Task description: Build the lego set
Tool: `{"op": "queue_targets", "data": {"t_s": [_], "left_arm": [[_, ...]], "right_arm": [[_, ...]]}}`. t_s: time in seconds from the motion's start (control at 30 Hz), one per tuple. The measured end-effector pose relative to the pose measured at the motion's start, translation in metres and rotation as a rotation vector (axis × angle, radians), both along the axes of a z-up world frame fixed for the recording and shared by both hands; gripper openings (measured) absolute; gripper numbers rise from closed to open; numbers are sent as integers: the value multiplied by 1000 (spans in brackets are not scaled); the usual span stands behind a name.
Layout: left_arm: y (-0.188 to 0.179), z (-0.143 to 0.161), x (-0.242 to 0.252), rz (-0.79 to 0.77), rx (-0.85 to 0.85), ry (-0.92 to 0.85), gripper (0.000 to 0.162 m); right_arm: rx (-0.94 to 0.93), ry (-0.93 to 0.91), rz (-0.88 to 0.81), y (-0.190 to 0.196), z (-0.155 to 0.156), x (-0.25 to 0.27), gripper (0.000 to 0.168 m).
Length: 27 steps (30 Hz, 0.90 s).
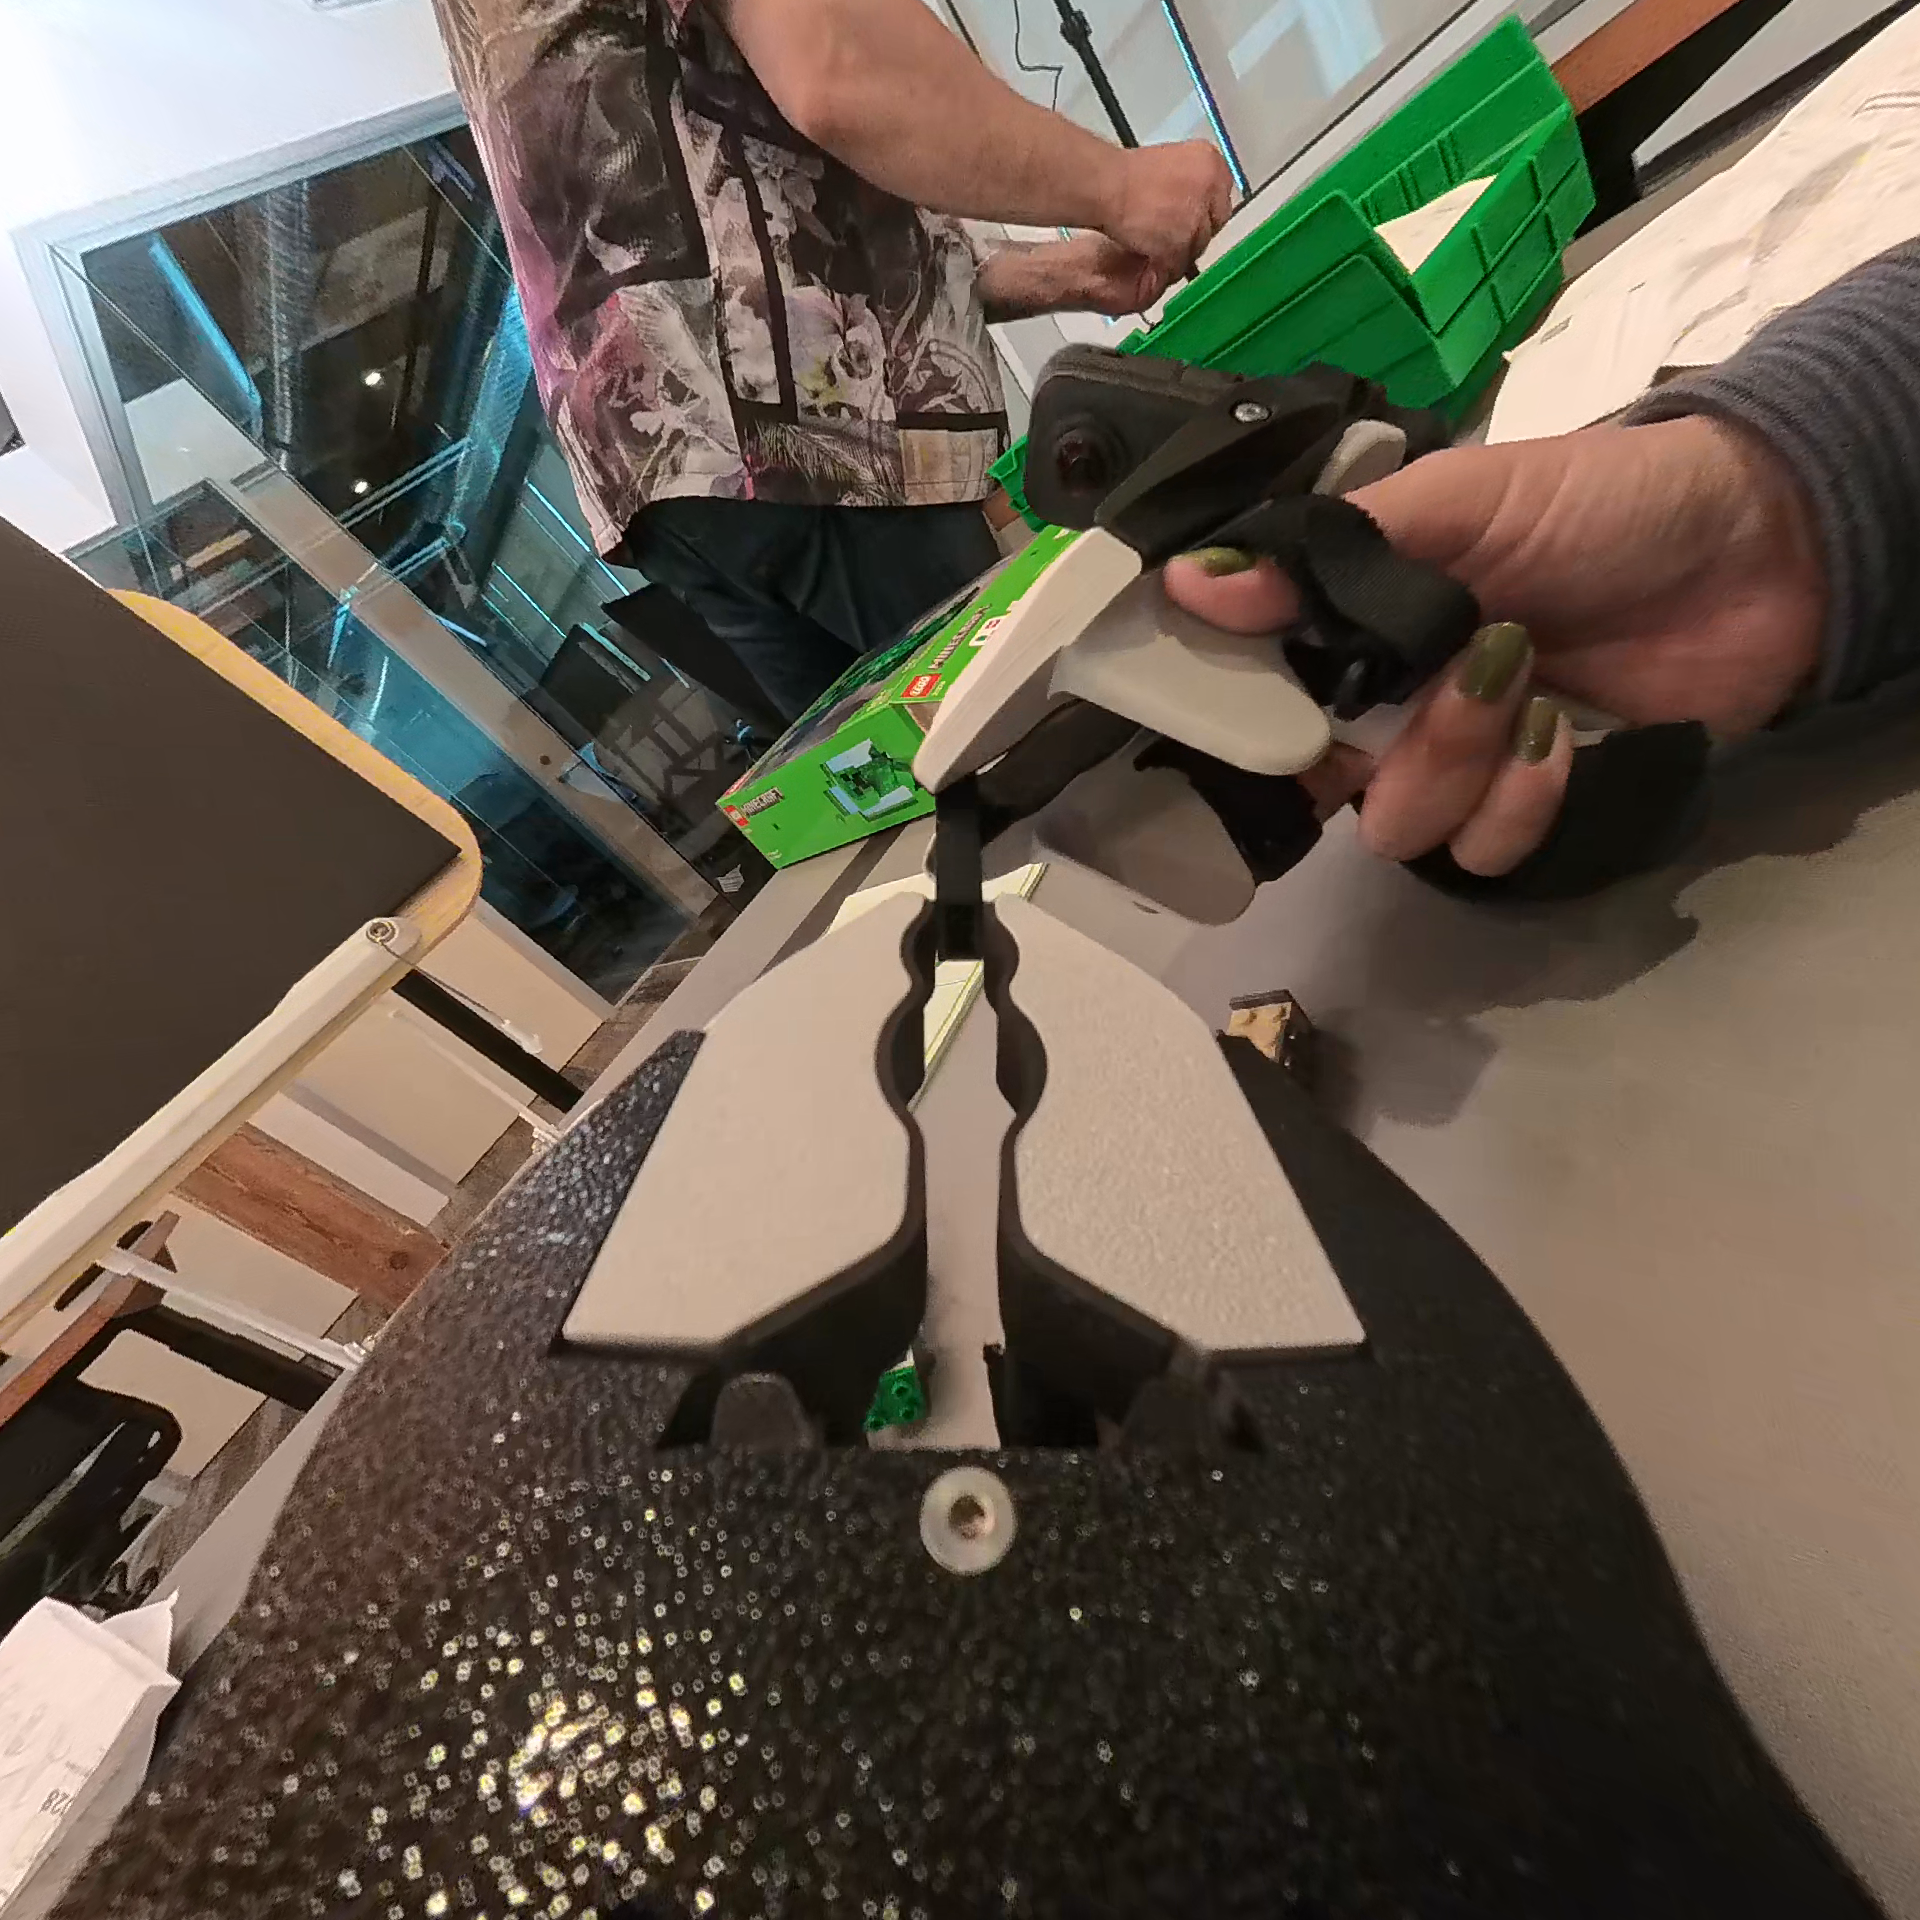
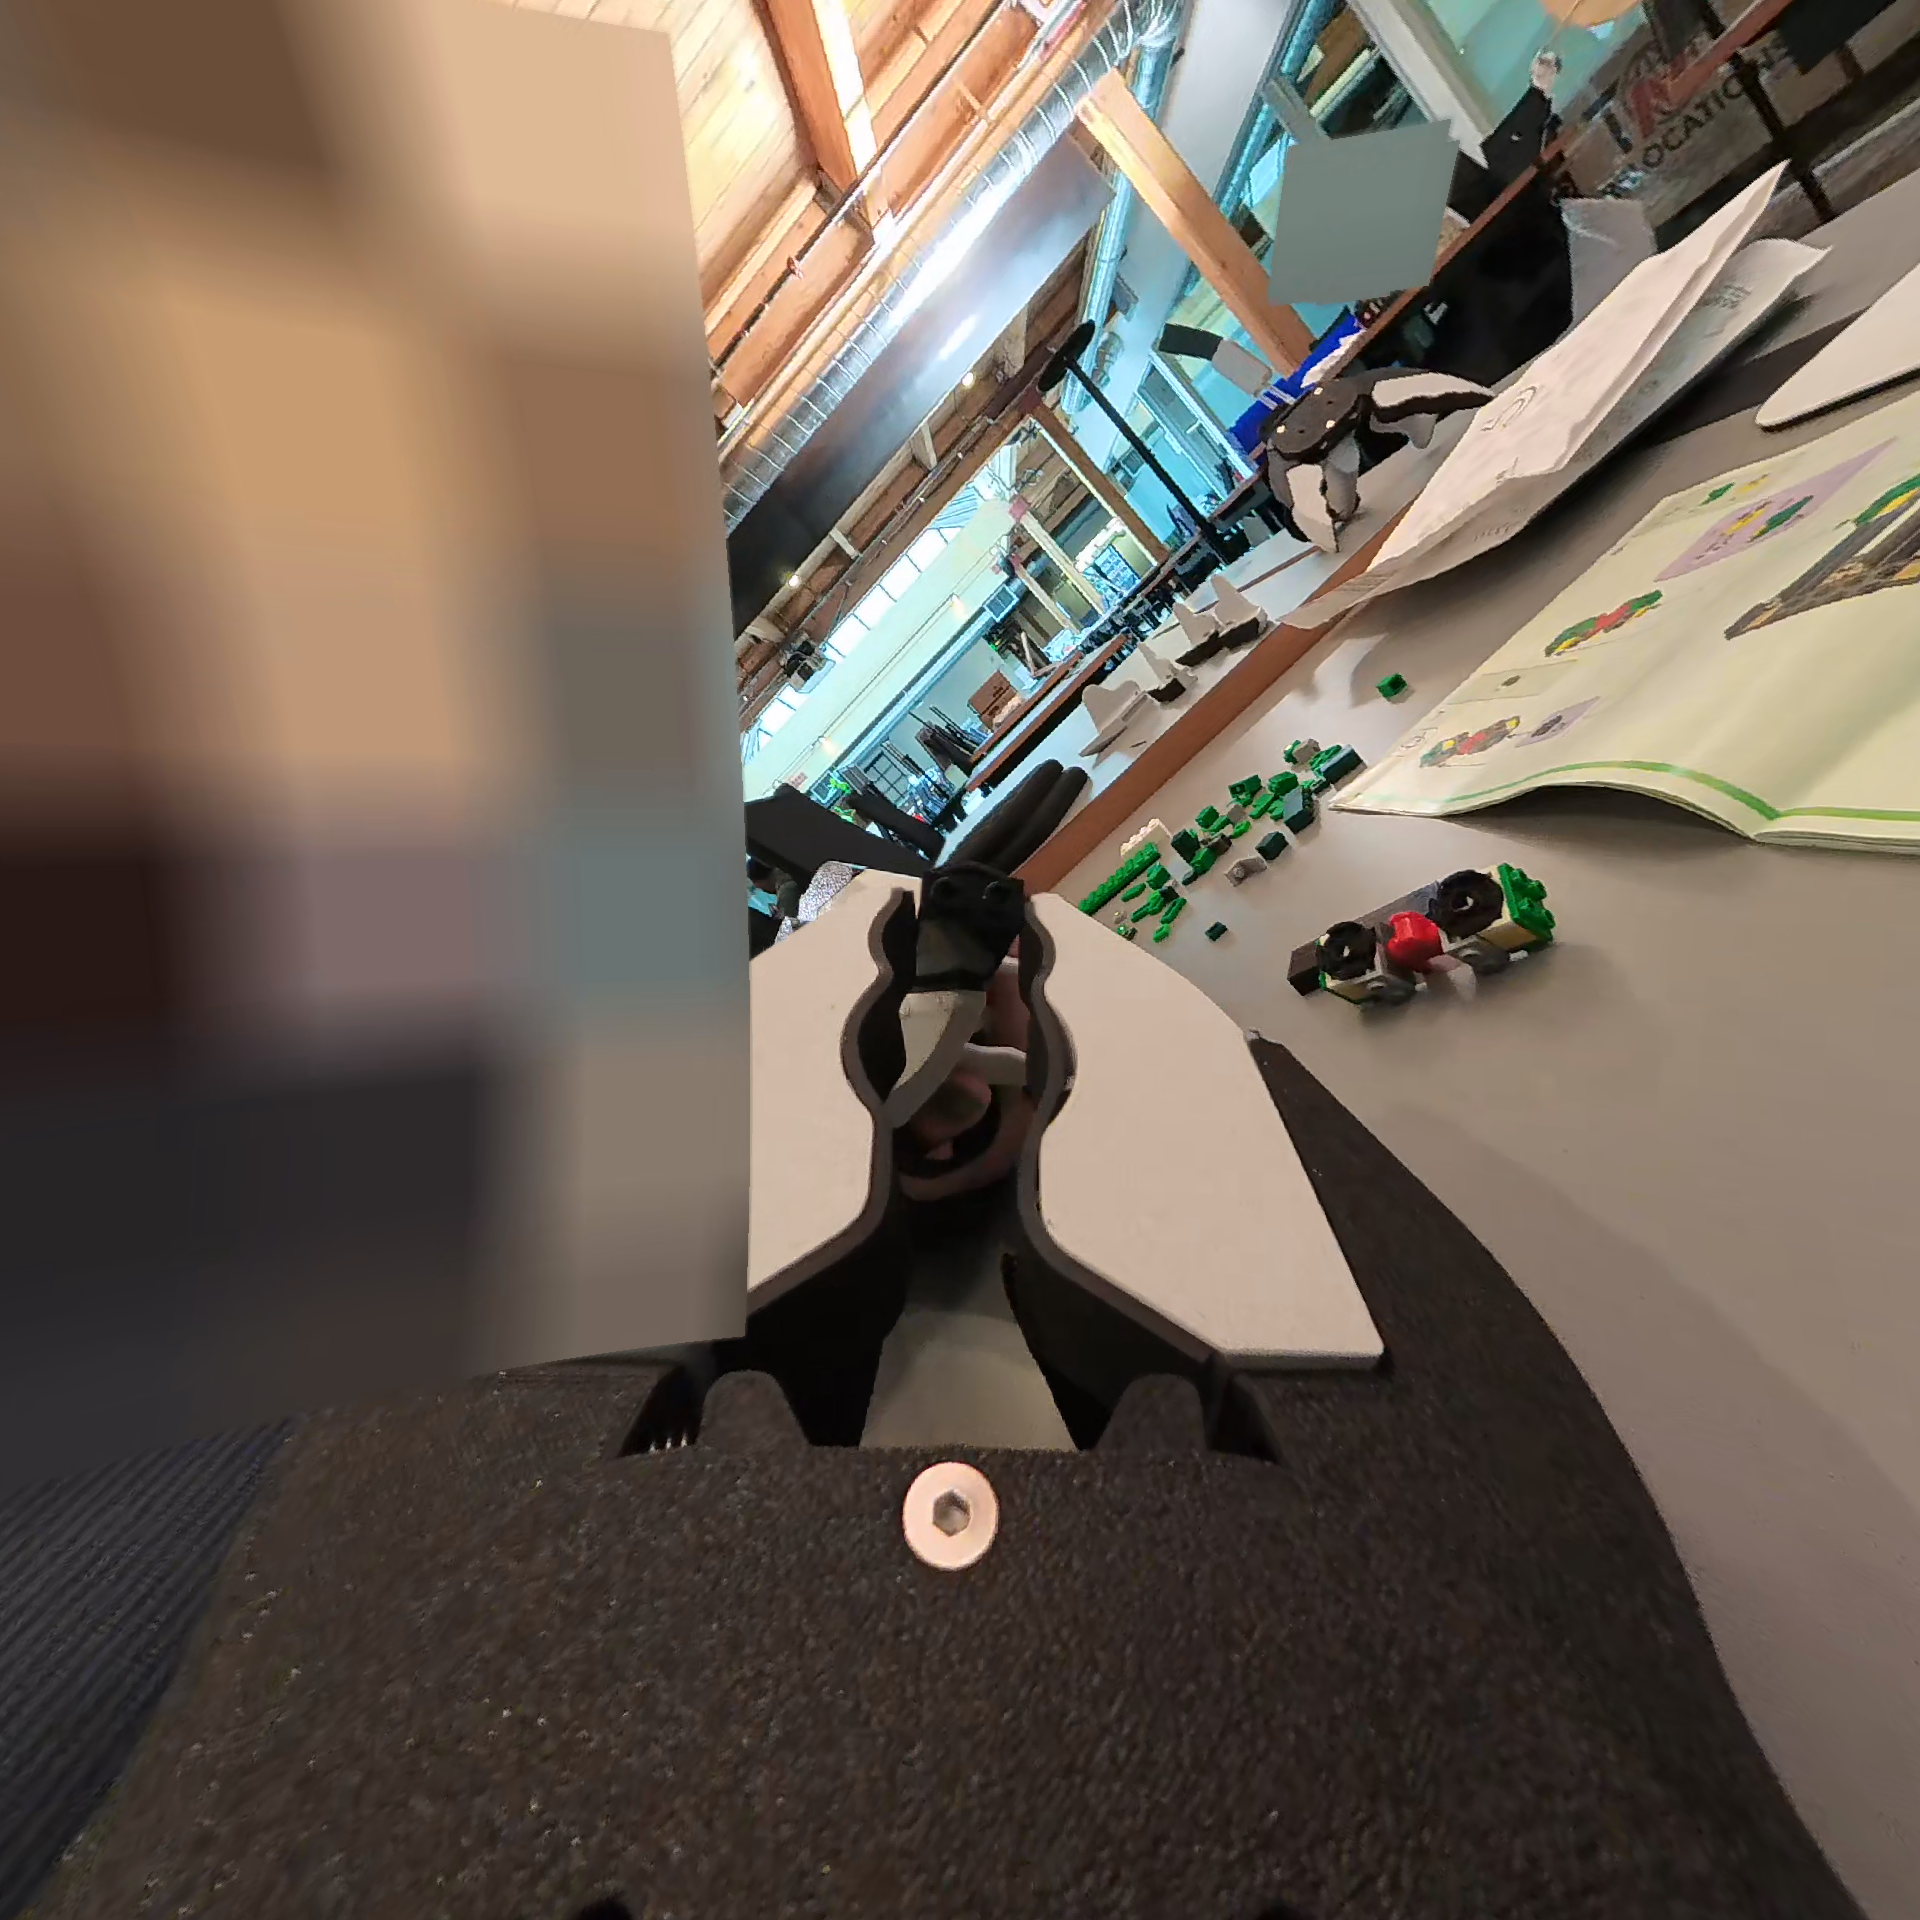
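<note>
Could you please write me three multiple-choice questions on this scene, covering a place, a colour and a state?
1. Where does the part-built lego model sit?
A. on the grey table
B. on the open instruction booklet
C. in a green bin

2. What colour is the round piece at the model's middle?
A. blue
B. red
C. yellow

3. How is the left gripper?
A. wide open
B. lying on the table
C. shut on a small black lego piece

Answers: 1 A, it rests on bare tabletop beside the booklet; 2 B, red between two dark wheels; 3 C, fingertips pinch it.
</note>
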<state>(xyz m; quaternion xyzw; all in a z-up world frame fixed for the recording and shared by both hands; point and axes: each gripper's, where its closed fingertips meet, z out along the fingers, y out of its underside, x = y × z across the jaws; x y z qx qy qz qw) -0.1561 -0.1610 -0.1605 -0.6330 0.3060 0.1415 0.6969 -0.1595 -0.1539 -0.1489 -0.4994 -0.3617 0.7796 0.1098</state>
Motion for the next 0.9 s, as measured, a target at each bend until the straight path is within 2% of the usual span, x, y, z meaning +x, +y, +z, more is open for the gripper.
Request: {"op": "queue_targets", "data": {"t_s": [0.4,0.53,0.67,0.77,0.9], "left_arm": [[-2,1,3,-10,17,11,8],[0,-1,3,-16,-7,-6,14],[1,-6,3,-74,-121,-90,30],[1,-19,-1,-129,-291,-154,41],[-5,-45,0,-202,-526,-170,28]], "right_arm": [[48,41,5,-3,6,4,17],[42,57,3,-1,9,6,17],[82,68,-33,11,13,10,17],[183,71,-69,21,14,15,17],[393,32,-95,26,5,18,17]]}}
